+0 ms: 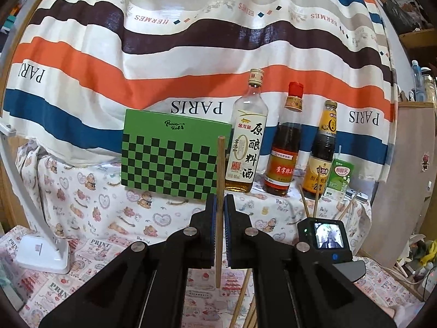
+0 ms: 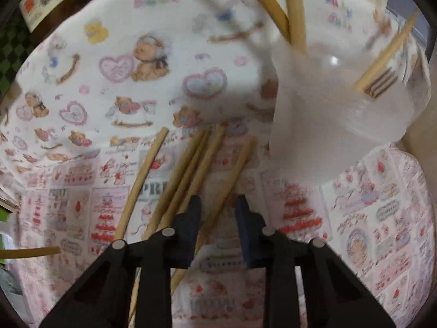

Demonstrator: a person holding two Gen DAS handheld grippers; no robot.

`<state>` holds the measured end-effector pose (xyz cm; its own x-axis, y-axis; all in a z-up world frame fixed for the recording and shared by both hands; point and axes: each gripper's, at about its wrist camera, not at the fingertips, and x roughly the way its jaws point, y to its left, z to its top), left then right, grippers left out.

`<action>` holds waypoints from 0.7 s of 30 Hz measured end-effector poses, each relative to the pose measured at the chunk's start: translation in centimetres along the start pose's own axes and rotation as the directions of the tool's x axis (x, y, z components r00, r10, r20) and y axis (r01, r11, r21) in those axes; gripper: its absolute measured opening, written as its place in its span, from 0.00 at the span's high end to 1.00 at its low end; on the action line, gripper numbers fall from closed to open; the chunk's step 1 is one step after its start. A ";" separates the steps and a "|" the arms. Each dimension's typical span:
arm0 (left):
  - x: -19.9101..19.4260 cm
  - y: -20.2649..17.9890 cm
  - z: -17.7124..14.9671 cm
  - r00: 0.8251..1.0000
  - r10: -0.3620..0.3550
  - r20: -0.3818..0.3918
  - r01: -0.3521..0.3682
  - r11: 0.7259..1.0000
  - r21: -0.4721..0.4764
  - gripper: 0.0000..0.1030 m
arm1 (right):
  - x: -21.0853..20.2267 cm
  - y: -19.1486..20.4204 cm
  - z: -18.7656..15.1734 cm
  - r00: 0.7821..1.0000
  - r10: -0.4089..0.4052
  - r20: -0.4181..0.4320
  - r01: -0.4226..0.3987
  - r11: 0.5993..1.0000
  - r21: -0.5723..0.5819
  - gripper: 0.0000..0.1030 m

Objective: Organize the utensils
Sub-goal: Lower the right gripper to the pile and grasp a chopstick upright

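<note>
My left gripper is shut on one wooden chopstick, which stands upright between the pads in front of the green box. My right gripper points down at the patterned tablecloth. Its jaws stand a little apart, and a loose chopstick lies slanted in the gap with space on both sides. Several more chopsticks lie just left of it. A translucent plastic cup up to the right holds a few chopsticks; the same cup's chopsticks show in the left wrist view.
A green checkered box, three sauce bottles and a small green carton line the back against a striped curtain. A white lamp base sits at the left. The right tool's small screen is near the cup.
</note>
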<state>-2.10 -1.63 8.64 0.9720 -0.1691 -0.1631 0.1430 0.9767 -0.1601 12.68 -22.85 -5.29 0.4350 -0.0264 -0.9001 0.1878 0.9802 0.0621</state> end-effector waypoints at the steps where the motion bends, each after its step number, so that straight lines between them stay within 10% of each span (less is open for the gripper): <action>1: 0.0 0.0 0.0 1.000 0.004 -0.002 -0.004 1.000 0.000 0.96 | 0.0 0.1 -0.1 1.000 0.012 0.002 -0.012 1.000 -0.004 0.87; 11: 0.0 0.6 0.2 0.998 0.065 -0.021 -0.065 0.998 -0.026 0.96 | -1.6 -0.7 -2.7 0.986 0.149 -0.069 -0.161 0.956 -0.243 0.93; 21: 0.4 1.4 0.3 0.997 0.066 -0.042 -0.068 0.997 -0.046 0.96 | -0.9 2.2 -2.0 0.997 0.062 -0.035 -0.070 0.949 -0.307 0.92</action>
<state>-1.43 -0.29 8.68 0.9706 -0.1098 -0.2142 0.0681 0.9788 -0.1929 10.89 -20.26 -5.21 0.4149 0.0411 -0.9089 -0.1219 0.9925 -0.0107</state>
